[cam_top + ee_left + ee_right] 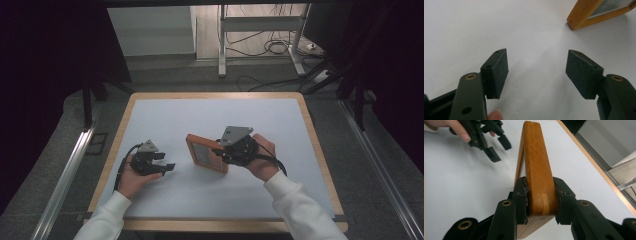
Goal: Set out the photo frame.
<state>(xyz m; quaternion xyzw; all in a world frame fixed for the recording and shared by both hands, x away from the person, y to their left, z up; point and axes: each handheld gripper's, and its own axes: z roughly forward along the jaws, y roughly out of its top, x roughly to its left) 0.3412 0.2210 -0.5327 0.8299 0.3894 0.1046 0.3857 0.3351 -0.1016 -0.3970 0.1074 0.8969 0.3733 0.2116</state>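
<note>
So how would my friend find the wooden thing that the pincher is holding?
Look at the white table with the wooden rim. Near its middle stands a wooden picture frame tilted on its edge, clamped by the right gripper. It is the one orange-brown thing there; the left gripper beside it is black and open.

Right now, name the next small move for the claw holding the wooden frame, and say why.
Probably stand the wooden frame upright on the table before letting go: the right claw clamps its edge, tilted, while the left claw waits open beside it.
</note>
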